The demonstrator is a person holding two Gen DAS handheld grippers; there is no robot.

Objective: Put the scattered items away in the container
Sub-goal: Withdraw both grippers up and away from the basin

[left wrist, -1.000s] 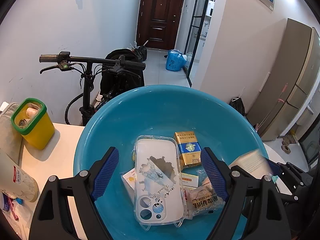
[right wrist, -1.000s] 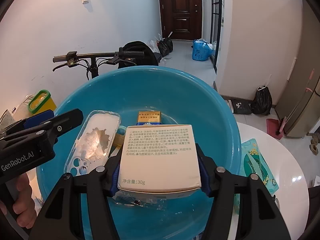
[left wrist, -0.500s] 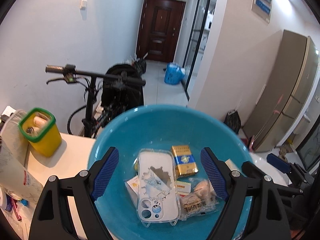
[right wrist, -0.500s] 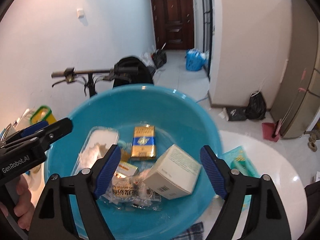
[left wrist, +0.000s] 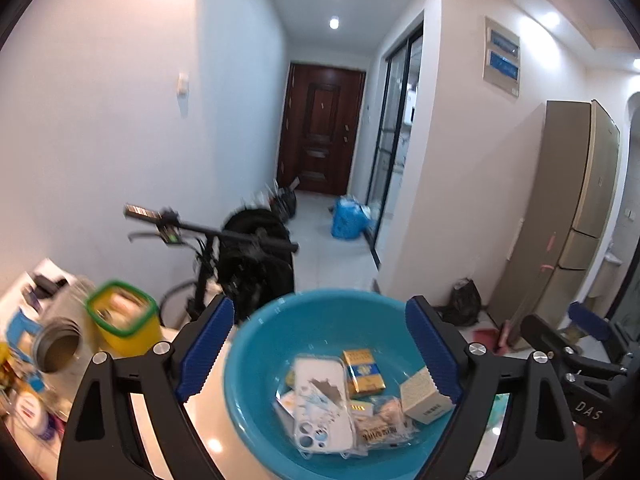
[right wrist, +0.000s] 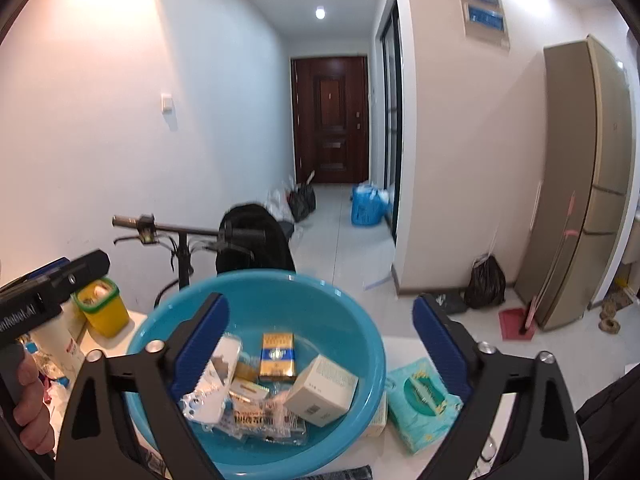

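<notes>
Turquoise plastic, the basin (right wrist: 256,432) sat on the white table (left wrist: 200,412) at six o'clock in both wrist views. It held a clear phone case (left wrist: 320,404), a gold cigarette pack (right wrist: 276,356) at twelve o'clock of the pile, a white carton (right wrist: 322,390) tipped on one edge at three o'clock, and a crinkled snack packet (right wrist: 260,416) at six (smaller boxes underneath were too buried to name). The left gripper (left wrist: 320,352) and the right gripper (right wrist: 320,348) each hung above the basin, jaws opening wide, nothing between the pads. A green tissue pack (right wrist: 420,396) lay just beside the basin's rim at three o'clock. At nine o'clock stood a yellow bin (right wrist: 102,308) with a green rim. Beyond the table's far edge a bicycle (left wrist: 224,248) leaned at eleven o'clock, and an open tiled corridor ran to a dark door (right wrist: 330,120) at twelve.
</notes>
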